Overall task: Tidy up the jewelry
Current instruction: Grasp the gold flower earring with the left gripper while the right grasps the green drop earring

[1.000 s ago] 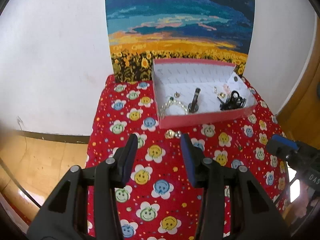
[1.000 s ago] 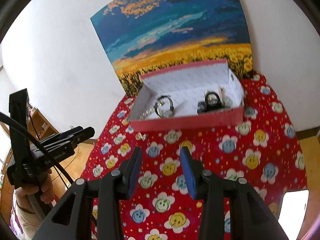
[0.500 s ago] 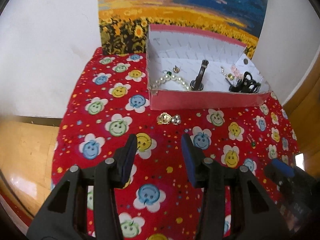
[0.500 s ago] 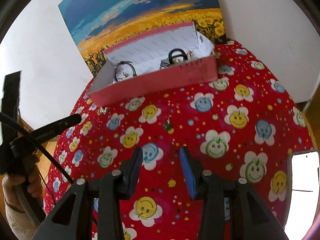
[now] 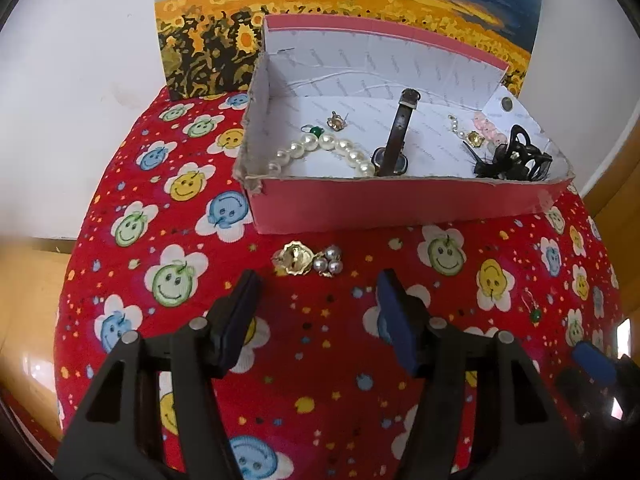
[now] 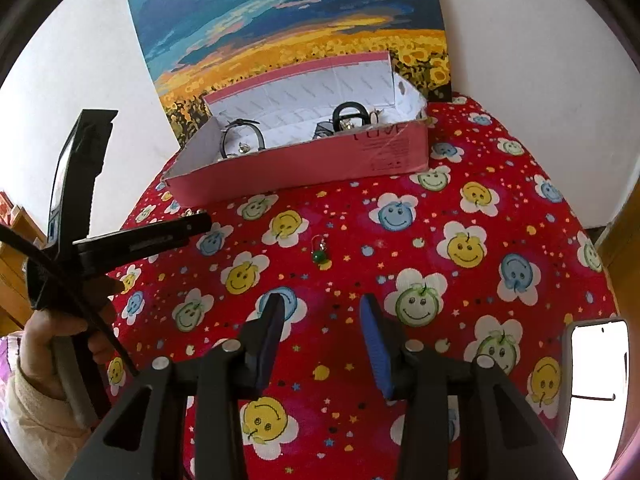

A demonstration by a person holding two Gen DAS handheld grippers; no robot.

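Fingers (image 5: 248,296) of the left gripper (image 5: 316,286), just widened, hang apart and empty near the gold-and-pearl earring (image 5: 307,261).

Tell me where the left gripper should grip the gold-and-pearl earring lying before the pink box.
Probably across the flat gold disc of the gold-and-pearl earring, coming down from above. It lies flat on the red smiley cloth, just ahead of the left gripper, whose jaws have just been opening, with nothing between them.

Left tool (image 5: 316,280) has dropped toward the gold brooch (image 5: 294,259), jaws just opening.
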